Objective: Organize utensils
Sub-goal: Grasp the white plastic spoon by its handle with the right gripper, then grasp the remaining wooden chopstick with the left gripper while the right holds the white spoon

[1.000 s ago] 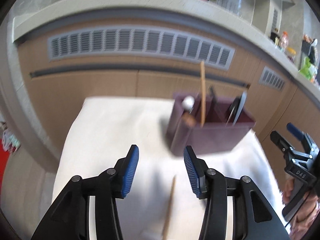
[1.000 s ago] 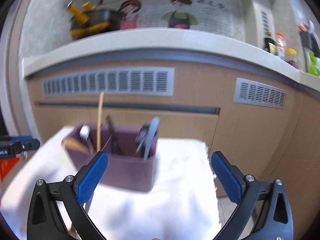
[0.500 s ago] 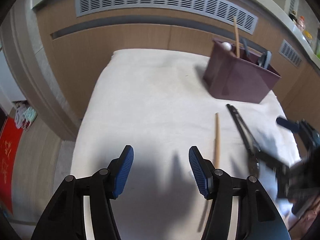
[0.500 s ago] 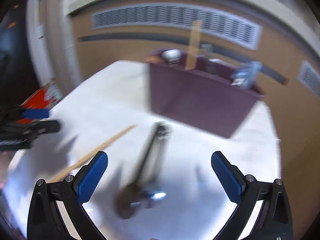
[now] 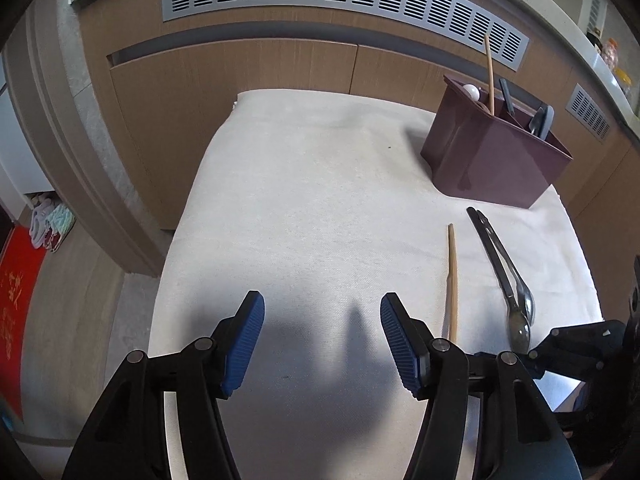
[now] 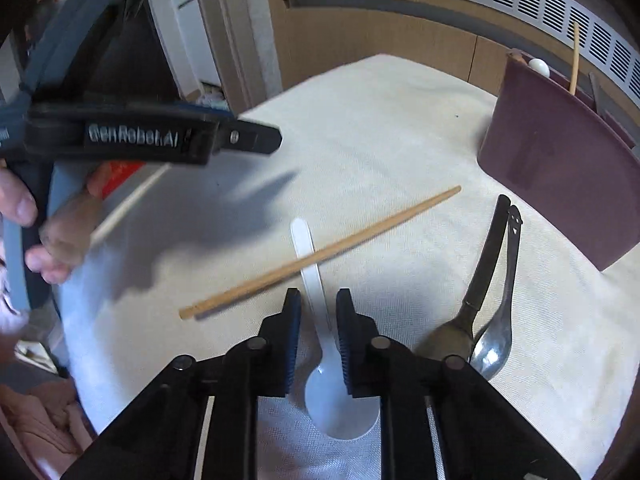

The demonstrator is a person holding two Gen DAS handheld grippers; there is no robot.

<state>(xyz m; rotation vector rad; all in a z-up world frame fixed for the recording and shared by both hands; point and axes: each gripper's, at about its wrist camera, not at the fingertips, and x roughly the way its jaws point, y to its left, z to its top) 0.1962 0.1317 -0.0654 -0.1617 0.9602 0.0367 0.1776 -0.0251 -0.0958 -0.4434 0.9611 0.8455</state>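
I have my right gripper [image 6: 318,340] low over the white plastic spoon [image 6: 326,344], its fingers [image 6: 291,340] drawn narrow on either side of the handle; whether the pads already press it I cannot tell. I chose the handle because it is the slim part and lifts cleanly into the maroon utensil holder [image 6: 560,176], which stands well ahead and to the right of these fingers. A wooden chopstick [image 6: 320,254] lies across the spoon handle just beyond the fingertips, so I judge it may get dragged on the lift. Two metal spoons [image 6: 486,300] lie right of the fingers on the white cloth [image 5: 304,208]. My left gripper [image 5: 322,340] hovers wide and empty, with the chopstick just right of its fingers, ready for that one
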